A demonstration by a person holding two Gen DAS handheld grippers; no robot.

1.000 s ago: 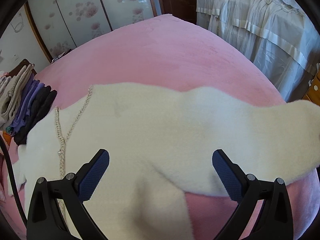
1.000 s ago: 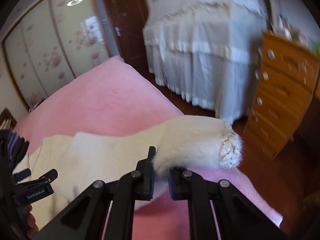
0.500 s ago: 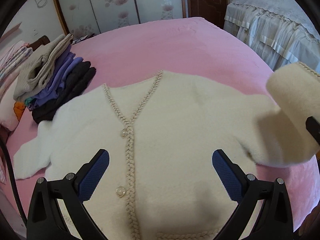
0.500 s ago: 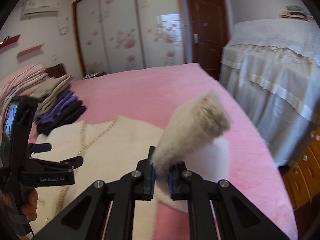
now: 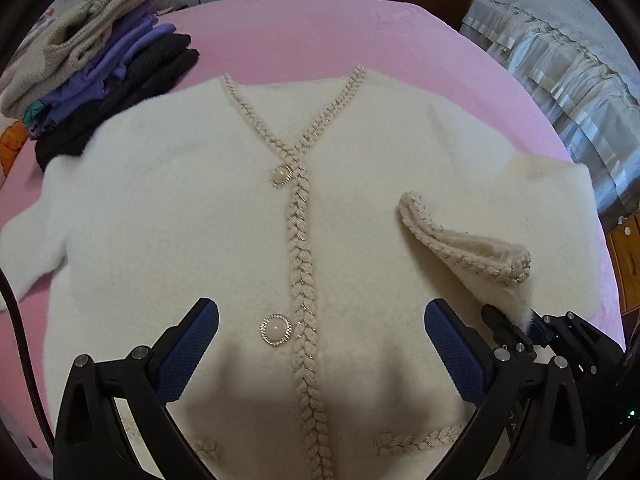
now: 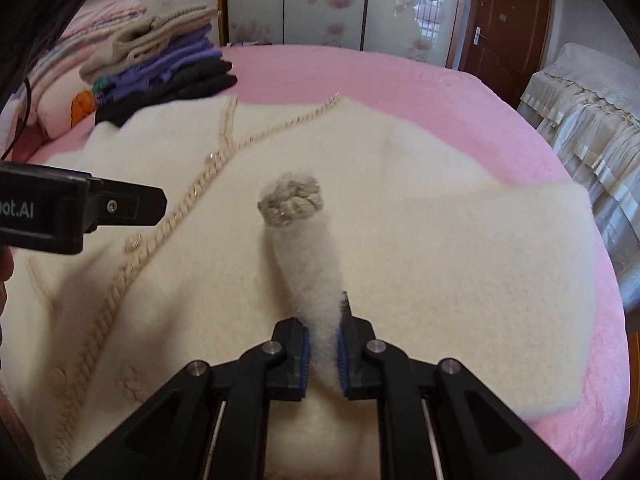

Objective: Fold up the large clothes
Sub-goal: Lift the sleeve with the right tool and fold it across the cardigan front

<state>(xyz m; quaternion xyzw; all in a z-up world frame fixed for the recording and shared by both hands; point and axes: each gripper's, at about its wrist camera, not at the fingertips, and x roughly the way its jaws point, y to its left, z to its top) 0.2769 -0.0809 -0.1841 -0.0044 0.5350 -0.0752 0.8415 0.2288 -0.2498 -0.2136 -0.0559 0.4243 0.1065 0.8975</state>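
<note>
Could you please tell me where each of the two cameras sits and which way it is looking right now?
Left wrist: on the left gripper, above the cardigan front, facing the wardrobe; its open fingers show, and the right gripper.
Right wrist: on the right gripper, facing along the pinched sleeve; the left gripper's side shows.
Shared: cardigan, folded clothes stack, pink bed.

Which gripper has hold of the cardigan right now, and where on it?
The right gripper pinches the cardigan by its sleeve, just behind the braided cuff. The left gripper is open, holding nothing.
</note>
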